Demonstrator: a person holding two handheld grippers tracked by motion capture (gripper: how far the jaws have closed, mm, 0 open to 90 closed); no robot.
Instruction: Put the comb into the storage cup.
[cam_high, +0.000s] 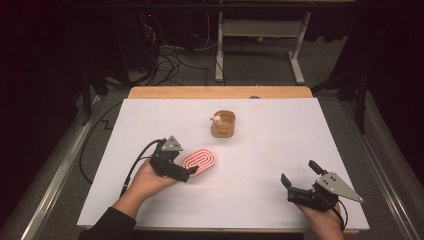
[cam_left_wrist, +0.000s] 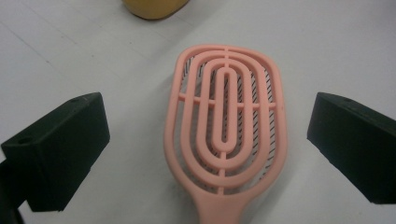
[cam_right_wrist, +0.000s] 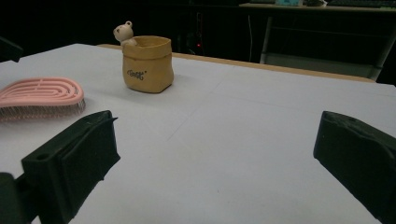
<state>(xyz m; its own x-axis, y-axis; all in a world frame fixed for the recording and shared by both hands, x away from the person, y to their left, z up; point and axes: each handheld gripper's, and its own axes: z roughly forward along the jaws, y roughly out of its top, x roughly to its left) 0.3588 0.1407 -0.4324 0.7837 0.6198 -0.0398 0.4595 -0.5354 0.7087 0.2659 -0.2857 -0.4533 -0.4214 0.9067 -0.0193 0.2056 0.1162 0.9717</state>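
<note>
Left claw (cam_high: 191, 171) hangs just over the handle end of the pink oval plastic hairbrush (cam_high: 199, 160), its jaws spread wide on either side and touching nothing. That brush lies bristles-down on the white surface (cam_high: 260, 165), left of centre, with a small tan pouch-shaped pot (cam_high: 223, 124) bearing a tiny bear figure farther off. Right claw (cam_high: 299, 179) hovers near the right edge, jaws apart and empty.

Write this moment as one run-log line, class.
left tongs: open, straddling pink hairbrush | right tongs: open, idle | brush: bristles down on table | yellow pouch: upright
</note>
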